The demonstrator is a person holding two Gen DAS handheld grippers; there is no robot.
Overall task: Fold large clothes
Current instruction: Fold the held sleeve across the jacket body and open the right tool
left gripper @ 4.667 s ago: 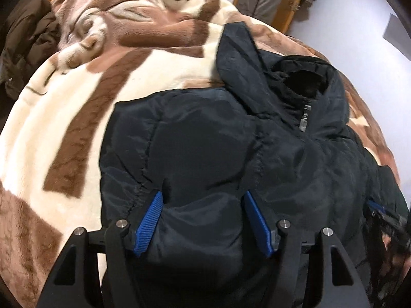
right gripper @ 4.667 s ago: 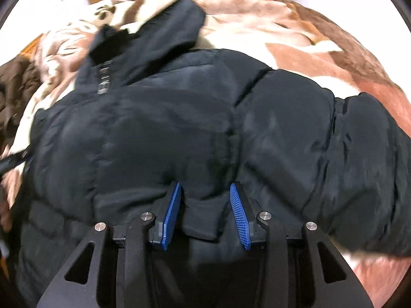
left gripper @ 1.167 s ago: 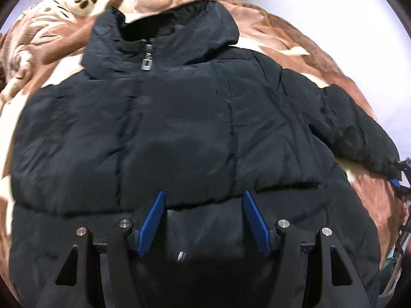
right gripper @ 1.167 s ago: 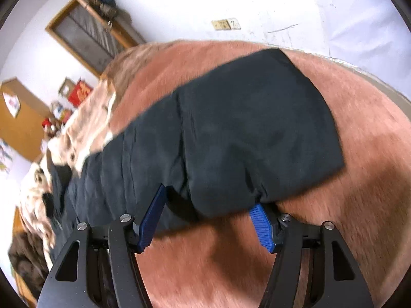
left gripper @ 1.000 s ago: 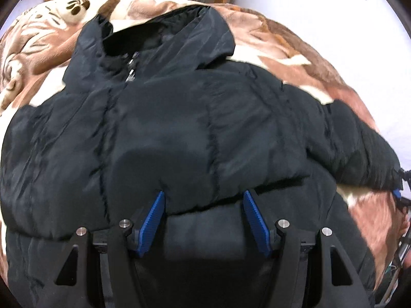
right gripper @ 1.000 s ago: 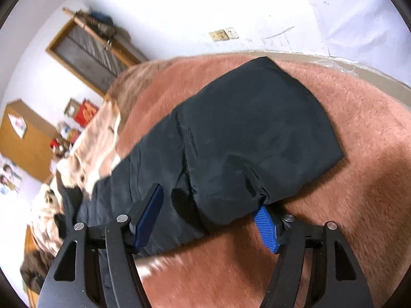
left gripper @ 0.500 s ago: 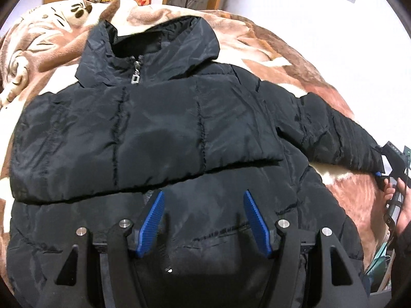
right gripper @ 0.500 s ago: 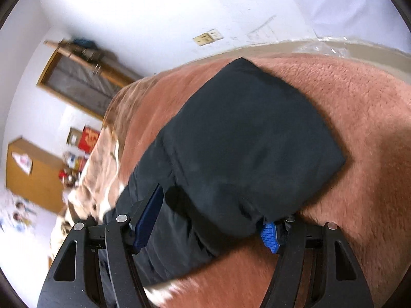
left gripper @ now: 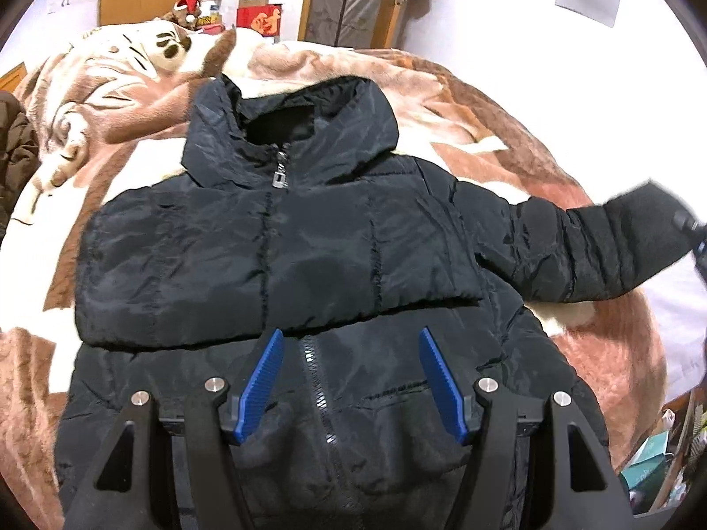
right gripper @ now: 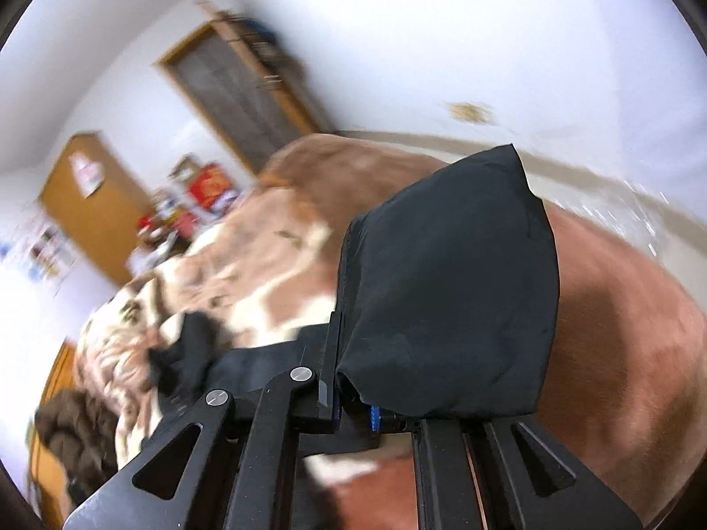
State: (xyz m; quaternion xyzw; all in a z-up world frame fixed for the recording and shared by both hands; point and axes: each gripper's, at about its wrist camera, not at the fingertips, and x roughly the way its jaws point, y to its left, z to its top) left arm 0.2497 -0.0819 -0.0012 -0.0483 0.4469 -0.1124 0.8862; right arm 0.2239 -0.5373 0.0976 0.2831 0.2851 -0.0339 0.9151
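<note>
**Right gripper lifts the sleeve while the left hangs open over the jacket**

The left gripper [left gripper: 349,380] hovers over the lower front of the jacket [left gripper: 283,256], pointing up along the zipper [left gripper: 318,380] toward the collar. Its jaws stand wide apart, with nothing between the blue pads [left gripper: 260,382]; the zipper line runs through the gap.

The jacket lies front up on the bed, spread over a brown and cream blanket [left gripper: 486,101]. One sleeve is folded across the chest as a wide band, its lower edge just ahead of the left pads. The other sleeve [left gripper: 587,251] stretches out to the right edge of the left view, where the right gripper meets its cuff, blurred.

In the right view the right gripper [right gripper: 353,406] is rolled to one side, so the room looks tilted. Its jaws are closed tight on the sleeve [right gripper: 446,287] end, which bunches up and drapes over them above the blanket [right gripper: 618,353]; only a sliver of blue pad shows.

A red box [left gripper: 258,20] stands beyond the bed with pale characters on it, too small to read. Cartoon stickers on the far wall are not legible either.
</note>
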